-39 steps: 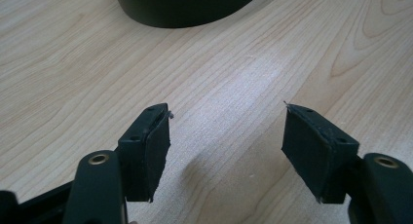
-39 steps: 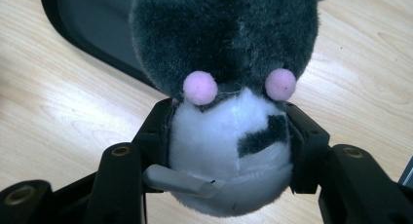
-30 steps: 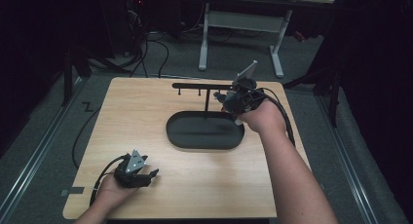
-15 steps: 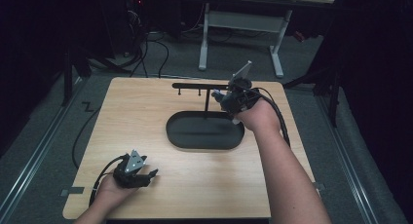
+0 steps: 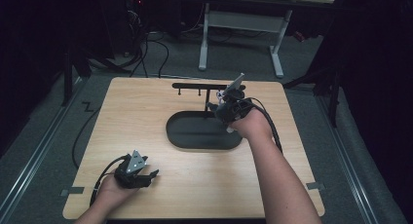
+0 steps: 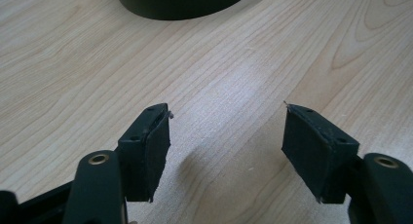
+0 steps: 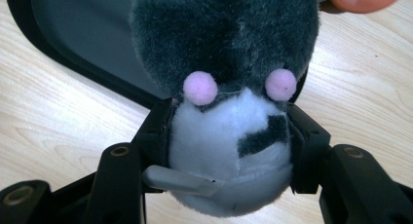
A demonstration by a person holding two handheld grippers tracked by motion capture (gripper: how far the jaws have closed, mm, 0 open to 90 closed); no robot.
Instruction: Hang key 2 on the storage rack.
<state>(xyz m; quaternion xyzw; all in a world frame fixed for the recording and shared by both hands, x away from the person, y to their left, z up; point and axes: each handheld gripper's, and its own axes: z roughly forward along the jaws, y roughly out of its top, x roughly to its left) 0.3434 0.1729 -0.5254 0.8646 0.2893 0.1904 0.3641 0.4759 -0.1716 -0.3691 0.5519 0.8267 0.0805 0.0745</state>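
A grey and white plush toy (image 7: pixel 226 146) with two pink dots sits between the black jaws of my right gripper (image 7: pixel 231 121), whose pads press on its white part from both sides. In the high view my right gripper (image 5: pixel 229 108) hangs over the right end of the black oval tray (image 5: pixel 195 142), with the tray's rim (image 7: pixel 73 44) just beyond the toy. My left gripper (image 5: pixel 146 177) rests near the table's front left. Its jaws (image 6: pixel 226 136) stand open over bare wood with nothing between them.
A black T-shaped rack (image 5: pixel 199 86) with small hooks stands right behind the tray, close to my right gripper. The tray's near wall (image 6: pixel 180 0) lies ahead of the left gripper. A cable runs off the table's left edge (image 5: pixel 80 136).
My right hand has come down and slightly left toward the tray's right end, with the plush toy still in its jaws. The left hand has stayed put.
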